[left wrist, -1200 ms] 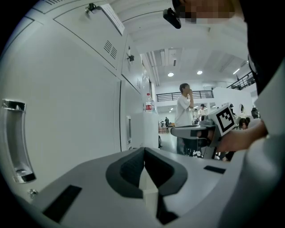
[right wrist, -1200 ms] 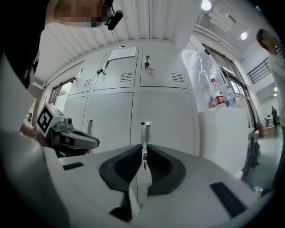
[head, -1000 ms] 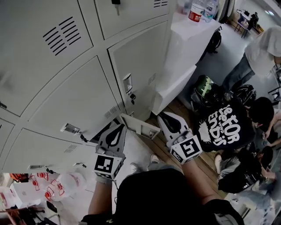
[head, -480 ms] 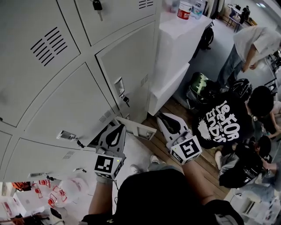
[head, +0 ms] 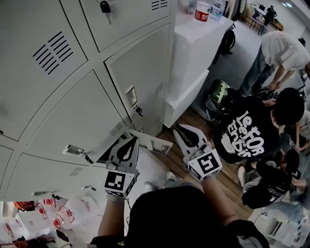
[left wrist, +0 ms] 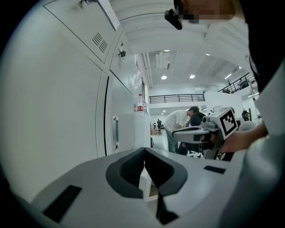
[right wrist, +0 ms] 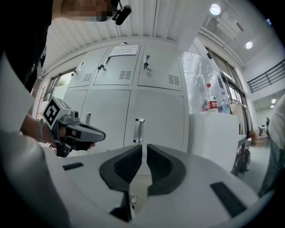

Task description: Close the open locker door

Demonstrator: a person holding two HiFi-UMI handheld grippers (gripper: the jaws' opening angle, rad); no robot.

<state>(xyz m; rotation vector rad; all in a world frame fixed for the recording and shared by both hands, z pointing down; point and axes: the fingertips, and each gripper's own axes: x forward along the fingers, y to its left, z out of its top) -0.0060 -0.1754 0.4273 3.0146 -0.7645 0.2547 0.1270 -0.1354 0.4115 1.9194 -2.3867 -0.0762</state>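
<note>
L gripper (left wrist: 144,152): fingers pressed together at the tips, nothing clamped btwn them. R gripper (right wrist: 144,148): fingers also brought together, only a hairline slit left, nothing held. Both are held side by side in front of the bottom row of the lockers (head: 72,101), tips pointed at the door fronts. The open locker door (head: 151,142) is seen in the head view btwn the two grippers: bottom row, swung out from the cabinet face, viewed nearly edge-on, w/ a lock slot on its panel. The door's left end is overlapped by the L tips; the R tips are placed just right of its free edge. Contact w/ the door can't be told from any view. A dark gap of the open compartment is shown just left of the L gripper. All other doors in view are shut flush, w/ vent slots and small handles; a key (head: 104,7) is hung in the lock of an upper door. A white cabinet (head: 193,53) is set against the lockers' right side, w/ bottles (head: 203,8) stood on top. Wood floor (head: 191,121) is seen below it. Further right, well apart from the grippers: a green/black bag (head: 220,97), a person in a black shirt (head: 244,138) w/ white print, and a person in a white shirt (head: 283,46), bent over.
</note>
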